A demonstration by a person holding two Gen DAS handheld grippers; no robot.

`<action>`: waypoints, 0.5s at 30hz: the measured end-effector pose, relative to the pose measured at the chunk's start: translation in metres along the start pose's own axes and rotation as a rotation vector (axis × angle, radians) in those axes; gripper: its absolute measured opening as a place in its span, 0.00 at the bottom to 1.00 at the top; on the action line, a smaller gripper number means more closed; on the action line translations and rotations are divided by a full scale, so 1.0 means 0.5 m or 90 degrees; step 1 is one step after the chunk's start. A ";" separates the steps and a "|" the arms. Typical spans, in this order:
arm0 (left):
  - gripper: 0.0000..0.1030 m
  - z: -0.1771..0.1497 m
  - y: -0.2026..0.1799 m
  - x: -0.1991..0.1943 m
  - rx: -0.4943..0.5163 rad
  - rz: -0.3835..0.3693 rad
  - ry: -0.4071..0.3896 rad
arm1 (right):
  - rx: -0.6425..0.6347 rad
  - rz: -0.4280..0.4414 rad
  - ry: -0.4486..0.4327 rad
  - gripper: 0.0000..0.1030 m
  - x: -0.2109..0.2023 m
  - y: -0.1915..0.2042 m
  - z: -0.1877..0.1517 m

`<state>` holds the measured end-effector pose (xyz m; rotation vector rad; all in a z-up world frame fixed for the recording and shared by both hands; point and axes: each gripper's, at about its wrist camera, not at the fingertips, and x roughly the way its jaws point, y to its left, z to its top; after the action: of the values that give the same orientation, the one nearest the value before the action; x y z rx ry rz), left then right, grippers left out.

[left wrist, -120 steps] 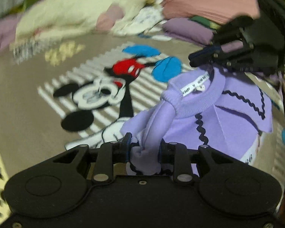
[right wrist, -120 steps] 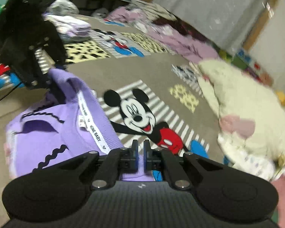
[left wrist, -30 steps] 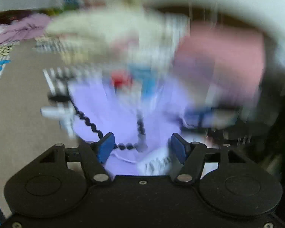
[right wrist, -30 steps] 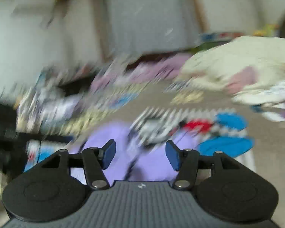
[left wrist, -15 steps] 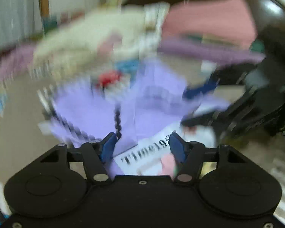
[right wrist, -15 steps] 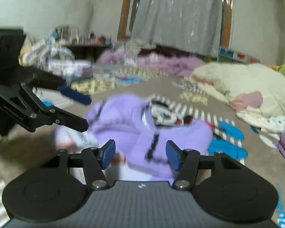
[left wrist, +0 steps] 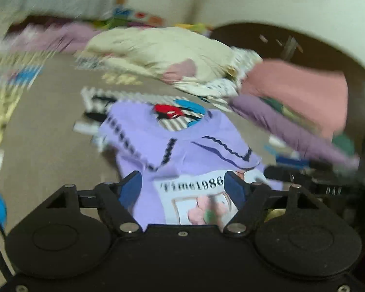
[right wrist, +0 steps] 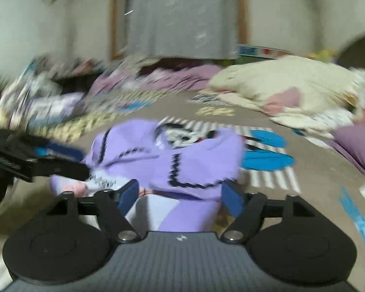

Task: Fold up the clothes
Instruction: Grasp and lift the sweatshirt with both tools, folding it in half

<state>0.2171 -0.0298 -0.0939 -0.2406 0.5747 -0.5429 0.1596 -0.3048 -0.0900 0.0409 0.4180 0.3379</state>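
Around the purple top (left wrist: 182, 143) the brown rug (left wrist: 43, 150) lies bare to the left of the left-wrist frame, while the right edge is crowded by a pink and mauve pile (left wrist: 301, 102) and the upper middle by a cream quilt (left wrist: 163, 51). Both claws are released and their jaws are opening. The left gripper (left wrist: 183, 186) frames the top's lower print, pads clear of the cloth. The right gripper (right wrist: 180, 192) straddles the hem in the lower middle of its frame, gripping nothing.

The top lies face up and rumpled on the rug, mid-frame in both views, covering part of a striped cartoon print (right wrist: 262, 155). It has black zigzag trim on a wide collar and a white panel reading "Time1986". A grey curtain (right wrist: 182, 17) hangs at the upper middle of the right-wrist frame; clutter at left is blurred.
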 end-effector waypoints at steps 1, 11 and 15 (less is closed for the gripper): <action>0.73 -0.003 0.013 -0.001 -0.047 0.001 0.004 | 0.039 -0.002 0.007 0.80 -0.006 -0.008 -0.004; 0.80 -0.034 0.097 0.073 -0.373 -0.050 0.031 | 0.447 0.058 0.063 0.84 0.059 -0.105 -0.072; 0.38 -0.036 0.072 0.071 -0.404 -0.038 0.010 | 0.475 0.066 0.075 0.68 0.110 -0.090 -0.087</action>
<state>0.2468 -0.0205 -0.1375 -0.8574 0.7463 -0.4065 0.2031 -0.3302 -0.1561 0.7762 0.6428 0.2711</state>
